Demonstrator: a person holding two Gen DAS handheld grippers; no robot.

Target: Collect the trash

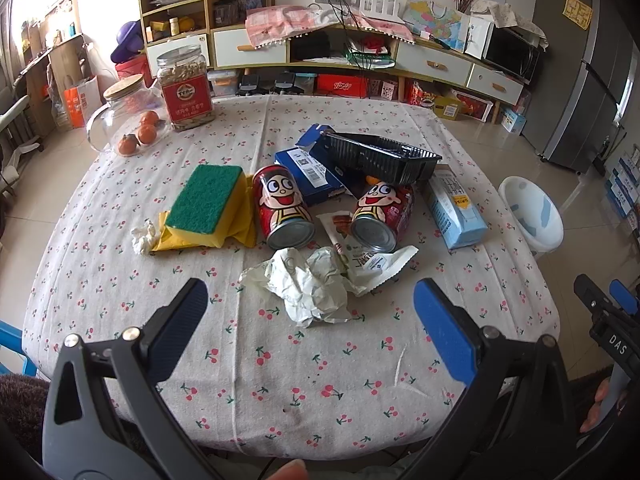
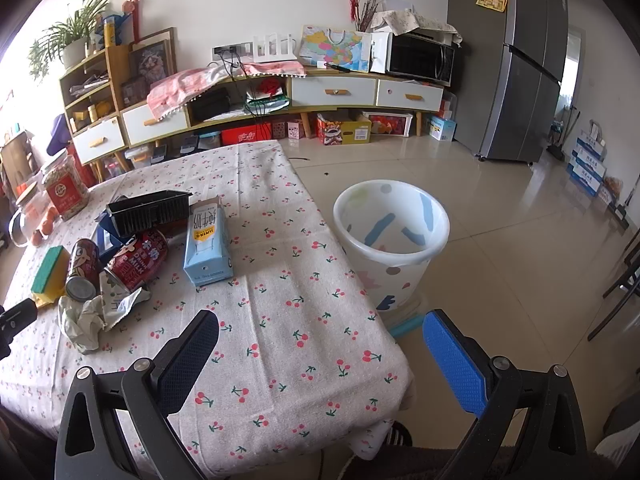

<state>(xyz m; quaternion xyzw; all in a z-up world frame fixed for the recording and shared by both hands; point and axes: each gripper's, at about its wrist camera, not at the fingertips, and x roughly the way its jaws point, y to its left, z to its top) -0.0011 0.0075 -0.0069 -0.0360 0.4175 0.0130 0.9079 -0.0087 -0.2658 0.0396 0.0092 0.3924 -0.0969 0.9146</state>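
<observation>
crumpled paper [image 1: 308, 284]: near table edge | two red cans [image 1: 285, 209]: on sides | bin [image 2: 390, 240]: on floor, upright

- On my table [image 1: 120, 320], crumpled paper [image 1: 308, 284] lies nearest, two cans [image 1: 286, 210] just behind it.
- Sponge [image 1: 206, 198] left of them, milk carton [image 1: 456, 208] right.
- Bin [image 2: 390, 240] stands on the floor beside the table's right edge.

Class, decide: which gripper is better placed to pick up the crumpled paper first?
Left. The left gripper is open, directly facing the crumpled paper; the right gripper faces bare tablecloth near the bin.
</observation>
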